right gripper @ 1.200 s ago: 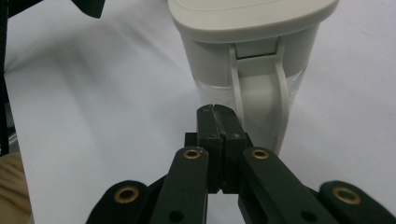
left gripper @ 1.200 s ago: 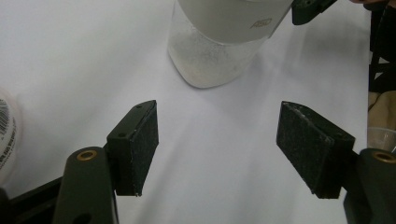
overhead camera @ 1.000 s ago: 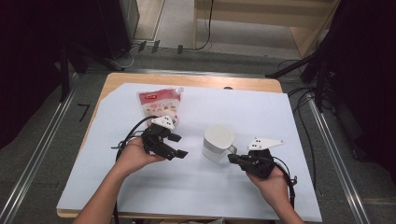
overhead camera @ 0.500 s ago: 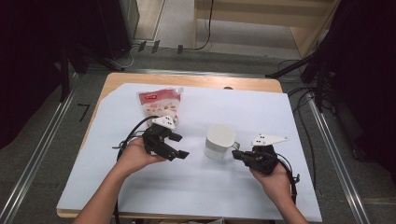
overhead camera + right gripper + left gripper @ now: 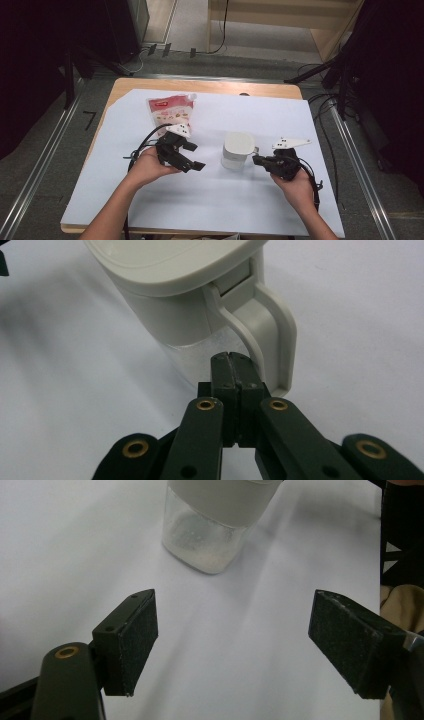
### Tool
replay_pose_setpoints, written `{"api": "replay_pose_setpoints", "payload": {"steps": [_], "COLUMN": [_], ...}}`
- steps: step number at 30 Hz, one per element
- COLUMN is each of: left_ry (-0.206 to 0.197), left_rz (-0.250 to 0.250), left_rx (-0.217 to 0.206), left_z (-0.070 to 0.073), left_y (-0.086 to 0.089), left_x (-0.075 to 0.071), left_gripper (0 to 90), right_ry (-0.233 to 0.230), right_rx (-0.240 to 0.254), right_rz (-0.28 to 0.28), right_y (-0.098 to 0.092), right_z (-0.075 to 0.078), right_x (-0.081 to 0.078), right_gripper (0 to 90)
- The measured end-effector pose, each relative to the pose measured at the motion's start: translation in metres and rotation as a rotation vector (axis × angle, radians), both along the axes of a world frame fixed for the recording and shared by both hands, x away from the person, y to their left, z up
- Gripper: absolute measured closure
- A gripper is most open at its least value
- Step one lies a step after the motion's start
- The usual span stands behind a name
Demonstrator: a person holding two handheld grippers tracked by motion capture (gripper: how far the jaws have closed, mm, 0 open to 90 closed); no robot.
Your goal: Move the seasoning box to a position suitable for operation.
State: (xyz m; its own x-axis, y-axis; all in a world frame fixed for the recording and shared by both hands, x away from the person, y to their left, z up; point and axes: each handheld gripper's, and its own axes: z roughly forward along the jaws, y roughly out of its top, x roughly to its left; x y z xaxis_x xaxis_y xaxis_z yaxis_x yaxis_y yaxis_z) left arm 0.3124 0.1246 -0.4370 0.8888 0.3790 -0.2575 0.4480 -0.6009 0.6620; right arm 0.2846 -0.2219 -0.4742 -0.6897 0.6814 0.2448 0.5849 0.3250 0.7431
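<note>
A white lidded jug (image 5: 237, 150) with a clear lower body stands upright mid-table. Its side handle (image 5: 277, 335) points toward my right gripper (image 5: 256, 160). That gripper (image 5: 231, 359) is shut with nothing between its jaws, and its tips sit in the gap between the jug's body (image 5: 170, 290) and the handle. My left gripper (image 5: 196, 156) lies left of the jug, a short way off and open. In the left gripper view the pads (image 5: 135, 640) stand wide apart and aim at the jug's clear base (image 5: 215, 535).
A red-and-white pouch (image 5: 170, 112) lies flat at the back left, just beyond my left gripper. A white sheet (image 5: 200, 200) covers the wooden table (image 5: 210, 86). Cables trail from both grippers toward the table's front.
My right gripper has moved forward and left, up to the jug's handle. The left gripper and the jug have barely shifted.
</note>
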Motion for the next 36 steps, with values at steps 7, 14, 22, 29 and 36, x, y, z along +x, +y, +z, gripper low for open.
{"api": "replay_pose_setpoints", "payload": {"steps": [7,14,22,29,36], "left_ry": [0.015,-0.017,-0.03,-0.001,0.02], "left_rz": [0.002,-0.039,-0.076,-0.092,-0.103], "left_rx": [-0.035,-0.029,-0.02,-0.009,-0.027], "left_z": [0.003,0.013,0.022,0.023,0.019], "left_y": [-0.006,-0.021,-0.034,-0.046,-0.054], "left_x": [0.004,0.006,0.021,0.035,0.043], "left_gripper": [18.7,18.7,18.9,18.9,16.1], "right_ry": [-0.001,-0.021,-0.009,0.001,0.013], "right_rx": [0.0,0.001,0.012,0.009,0.005], "right_rz": [-0.011,-0.001,-0.014,-0.003,-0.003], "right_y": [-0.006,-0.012,-0.026,-0.023,-0.018], "right_z": [0.003,0.017,0.027,0.027,0.026], "right_x": [0.011,0.009,0.018,0.031,0.038], "right_gripper": [90.0,90.0,90.0,90.0,90.0]}}
